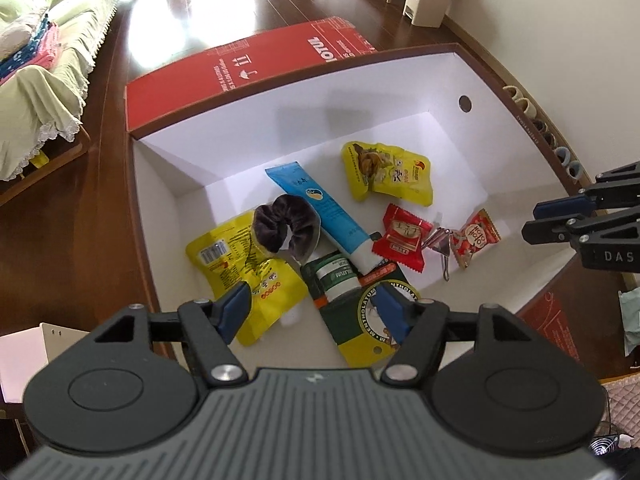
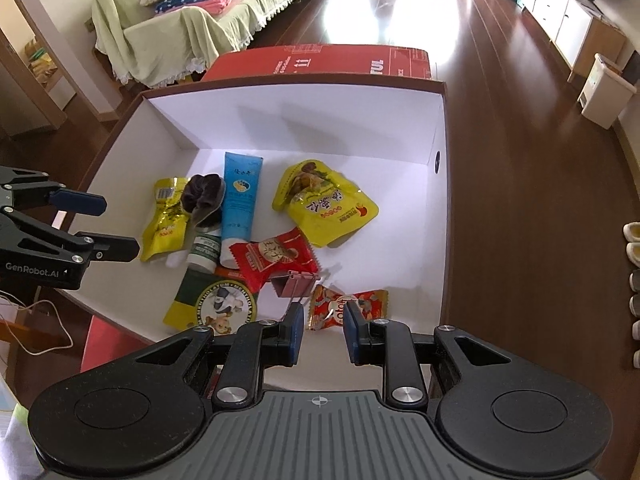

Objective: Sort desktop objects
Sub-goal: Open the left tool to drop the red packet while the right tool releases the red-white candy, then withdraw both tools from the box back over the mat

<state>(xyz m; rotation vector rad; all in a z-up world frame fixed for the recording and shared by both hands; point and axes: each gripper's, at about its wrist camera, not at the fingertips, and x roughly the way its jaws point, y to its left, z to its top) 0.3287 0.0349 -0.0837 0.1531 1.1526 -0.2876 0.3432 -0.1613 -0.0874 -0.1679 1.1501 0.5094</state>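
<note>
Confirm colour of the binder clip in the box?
Pink body, metal wire handles. The binder clip shows best in the right wrist view, just ahead of the right gripper.

White box (image 2: pixel 304 120) lying open on top, far half of its floor bare, scattered packets crowding the near half, blue tube (image 2: pixel 239 200) and dark scrunchie (image 2: pixel 204 200) overlapping at left, walls enclosing all sides.

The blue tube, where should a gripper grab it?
Probably around the middle of the blue tube, coming from above, fingers across its narrow width. It lies flat and long. Its white cap end sits tucked by the red candy wrapper and green jar, and the dark scrunchie crowds one side, so mid-body looks freest.
</note>
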